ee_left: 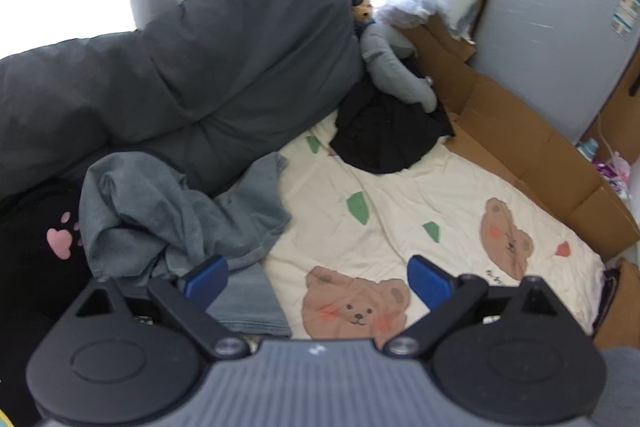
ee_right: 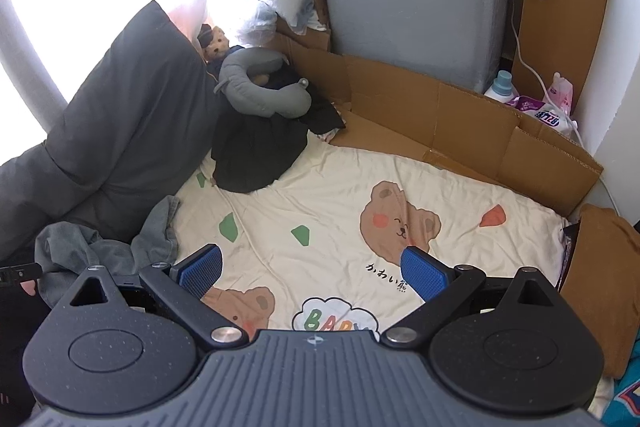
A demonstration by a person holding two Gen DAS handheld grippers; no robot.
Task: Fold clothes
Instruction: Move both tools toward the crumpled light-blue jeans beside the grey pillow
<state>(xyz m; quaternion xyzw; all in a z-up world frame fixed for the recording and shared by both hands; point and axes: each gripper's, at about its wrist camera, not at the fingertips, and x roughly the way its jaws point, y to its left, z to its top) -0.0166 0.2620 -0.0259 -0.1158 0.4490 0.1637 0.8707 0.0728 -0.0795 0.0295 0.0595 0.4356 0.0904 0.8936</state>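
Left wrist view: the left hand-held gripper [ee_left: 318, 277] gapes wide and empty, the crumpled grey shirt [ee_left: 176, 215] bunched at near left. Right wrist view: the right hand-held gripper [ee_right: 312, 273] spreads wide over the bear bedsheet [ee_right: 320, 203]; pinching sheet with shirt looks the likely slip.
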